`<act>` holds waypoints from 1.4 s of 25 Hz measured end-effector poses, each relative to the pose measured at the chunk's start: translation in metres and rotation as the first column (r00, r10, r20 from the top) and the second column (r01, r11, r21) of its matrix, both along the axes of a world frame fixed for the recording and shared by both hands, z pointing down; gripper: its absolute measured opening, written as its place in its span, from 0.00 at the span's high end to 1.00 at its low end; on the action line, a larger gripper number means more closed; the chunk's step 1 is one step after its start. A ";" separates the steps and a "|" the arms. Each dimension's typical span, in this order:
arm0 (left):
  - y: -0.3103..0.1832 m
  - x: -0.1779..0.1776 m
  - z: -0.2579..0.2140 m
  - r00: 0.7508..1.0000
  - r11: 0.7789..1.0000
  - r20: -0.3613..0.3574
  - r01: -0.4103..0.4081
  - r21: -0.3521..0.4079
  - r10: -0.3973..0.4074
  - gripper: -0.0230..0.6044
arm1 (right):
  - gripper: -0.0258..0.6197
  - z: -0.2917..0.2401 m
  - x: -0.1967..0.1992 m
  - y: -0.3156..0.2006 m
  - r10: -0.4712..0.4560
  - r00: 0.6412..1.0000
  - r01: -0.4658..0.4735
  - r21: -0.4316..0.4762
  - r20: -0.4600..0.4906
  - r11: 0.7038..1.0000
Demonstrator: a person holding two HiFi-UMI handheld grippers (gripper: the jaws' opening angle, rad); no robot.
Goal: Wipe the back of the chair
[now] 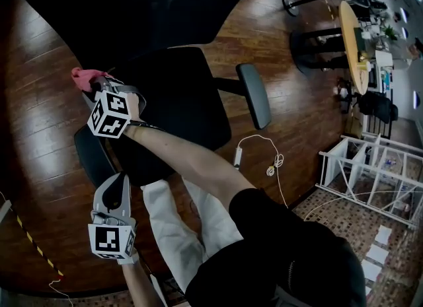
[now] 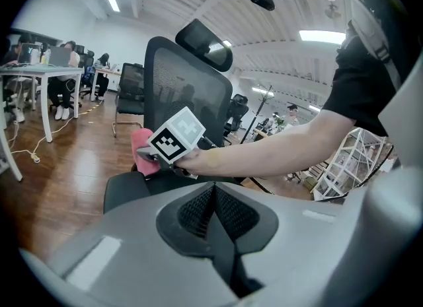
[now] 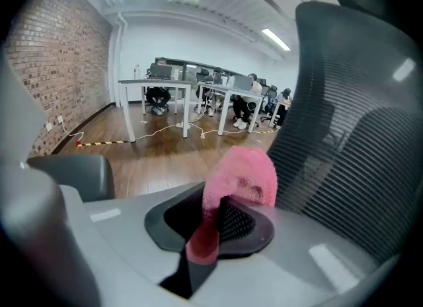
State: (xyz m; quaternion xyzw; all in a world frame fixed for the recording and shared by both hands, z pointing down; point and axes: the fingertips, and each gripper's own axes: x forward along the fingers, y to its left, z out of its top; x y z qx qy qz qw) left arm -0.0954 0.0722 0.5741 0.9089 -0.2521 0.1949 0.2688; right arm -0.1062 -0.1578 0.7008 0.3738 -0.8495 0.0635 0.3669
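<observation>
**Right gripper.** The right gripper (image 3: 210, 223) has its jaws pinched on a pink cloth (image 3: 241, 175). One end of the cloth is clamped between the jaws; the rest bunches up above and beyond the tips. In the head view this gripper is extended at the end of a bare forearm (image 1: 188, 157), over the left side of the seat (image 1: 175, 98).

**Cloth position.** The cloth sits low at the left edge of the chair back (image 3: 353, 127), just beside the black mesh. The views do not show whether cloth and mesh touch. The headrest (image 2: 203, 44) stands above the back, well clear of the cloth.

**Left gripper.** The left gripper (image 2: 213, 192) has its jaws pressed together with nothing between them. It is held nearer the person, on the near side of the left armrest (image 1: 92, 155), apart from the chair. Its jaws point toward the chair and the right gripper.

**Chair.**
- The chair stands on a dark wooden floor (image 1: 39, 121).
- The seat faces the person.
- The right armrest (image 1: 255, 94) projects at the far right of the seat.

**Surroundings.**
- A white cable (image 1: 261, 142) lies on the floor to the right of the chair.
- A white rack (image 1: 370, 173) stands farther right.
- White desks (image 3: 149, 94) with seated people line the far side of the room.
- A brick wall (image 3: 59, 68) runs along the left.
</observation>
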 end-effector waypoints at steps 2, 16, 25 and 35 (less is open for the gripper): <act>0.000 0.006 -0.002 1.000 1.000 0.003 -0.002 -0.009 0.002 0.98 | 0.89 0.003 0.019 -0.001 0.044 0.999 -0.043 -0.017 0.012 0.999; -0.007 0.067 -0.001 0.997 0.997 -0.001 -0.080 -0.011 0.080 0.98 | 0.89 0.023 0.224 -0.004 0.356 0.933 -0.358 -0.071 -0.044 0.931; 0.000 0.114 -0.006 0.989 0.988 0.014 -0.149 -0.028 0.150 0.98 | 0.89 0.021 0.362 0.024 0.640 0.766 -0.643 -0.085 -0.059 0.761; -0.001 0.119 0.005 0.987 0.987 -0.011 -0.161 -0.021 0.160 0.98 | 0.89 0.025 0.419 0.049 0.800 0.597 -0.802 -0.067 -0.068 0.593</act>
